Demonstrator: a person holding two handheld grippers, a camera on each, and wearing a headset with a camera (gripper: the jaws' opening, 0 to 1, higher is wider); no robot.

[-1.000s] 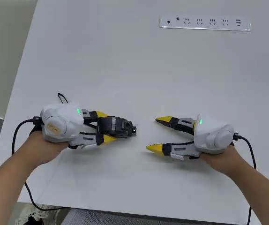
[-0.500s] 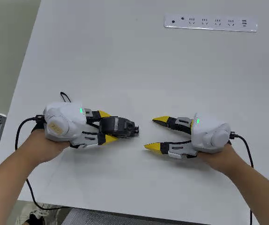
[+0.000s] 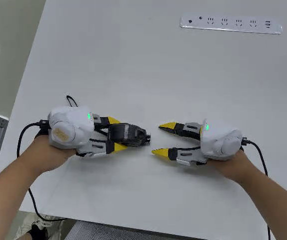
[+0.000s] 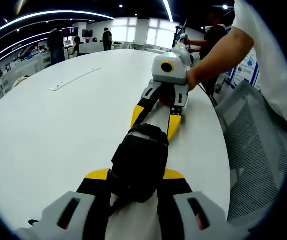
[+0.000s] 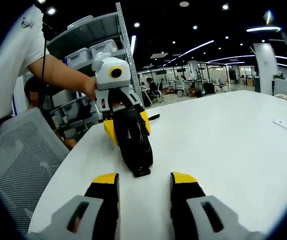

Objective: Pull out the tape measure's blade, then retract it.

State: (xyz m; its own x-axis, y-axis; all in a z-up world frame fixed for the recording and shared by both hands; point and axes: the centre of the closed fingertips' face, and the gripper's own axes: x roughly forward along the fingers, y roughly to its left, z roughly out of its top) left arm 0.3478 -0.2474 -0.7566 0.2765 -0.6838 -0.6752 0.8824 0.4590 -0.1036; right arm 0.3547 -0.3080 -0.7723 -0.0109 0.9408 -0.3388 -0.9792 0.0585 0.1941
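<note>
Head view showed your left gripper [image 3: 117,134] at about 8 o'clock on the white counter [image 3: 133,65], clamped on the black tape measure [image 3: 128,135]. The case's nose pointed toward 3 o'clock, and its rear half was hidden between the yellow-tipped jaws. Whether any blade poked out at the nose was too small to tell. Your right gripper [image 3: 158,139] lay at about 4 o'clock, jaws spread with nothing between them and tips just beside the nose but apart from it. A power strip [image 3: 231,23] sat far off at 1 o'clock.

Left gripper view had the tape measure [image 4: 141,160] bulging up between your left gripper [image 4: 136,175] jaws, its own bulk covering the nose. The right gripper [image 4: 154,125] faced it from 12 o'clock.

Right gripper view looked past your released right gripper [image 5: 144,178] to the tape measure [image 5: 133,140] at 12 o'clock, resting on the counter in the left gripper [image 5: 128,130]. A small dark tab at its front edge was hard to make out.
</note>
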